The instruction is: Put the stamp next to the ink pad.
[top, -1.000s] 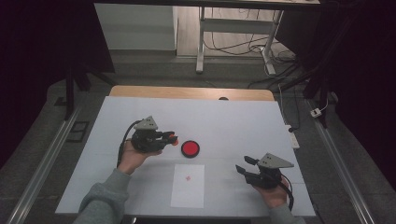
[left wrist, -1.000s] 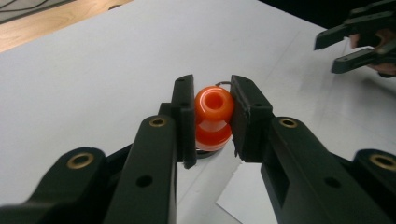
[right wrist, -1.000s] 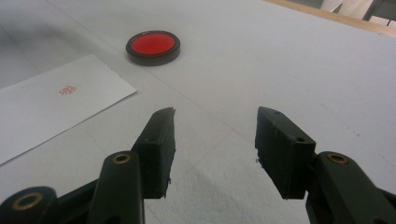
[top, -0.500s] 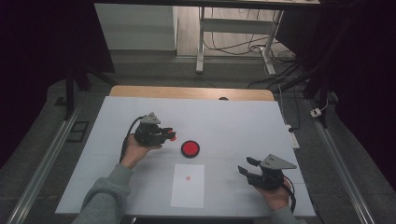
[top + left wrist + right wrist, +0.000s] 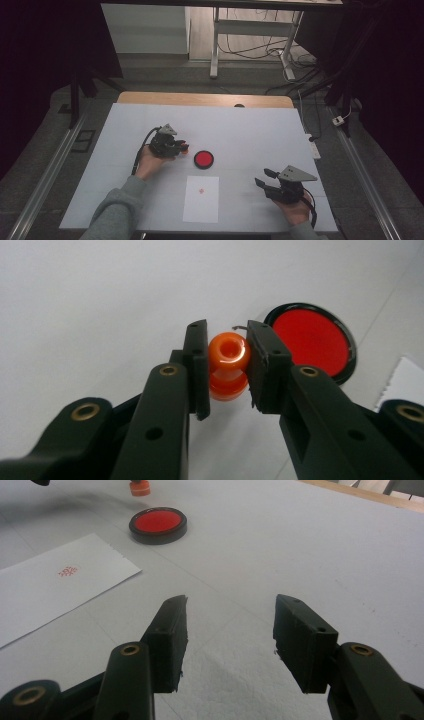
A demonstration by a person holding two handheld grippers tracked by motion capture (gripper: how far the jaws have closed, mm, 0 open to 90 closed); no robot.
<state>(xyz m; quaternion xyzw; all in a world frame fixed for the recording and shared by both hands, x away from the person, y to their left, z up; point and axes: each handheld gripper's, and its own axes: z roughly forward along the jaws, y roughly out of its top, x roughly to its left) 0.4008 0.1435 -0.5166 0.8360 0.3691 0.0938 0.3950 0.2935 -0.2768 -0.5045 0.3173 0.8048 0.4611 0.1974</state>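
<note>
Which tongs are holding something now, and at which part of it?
The left tongs clamp a small glossy orange plastic stamp by the sides of its rounded handle. The right tongs are open and hold nothing.

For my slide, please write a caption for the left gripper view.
Left gripper holding an orange stamp beside the red ink pad.

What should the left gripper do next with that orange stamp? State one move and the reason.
Probably release it: ease the left gripper open and draw back. Its jaws are shut on the orange stamp, which appears to stand beside the red ink pad, while the white paper already carries a red mark. The right gripper rests open, apart.
</note>
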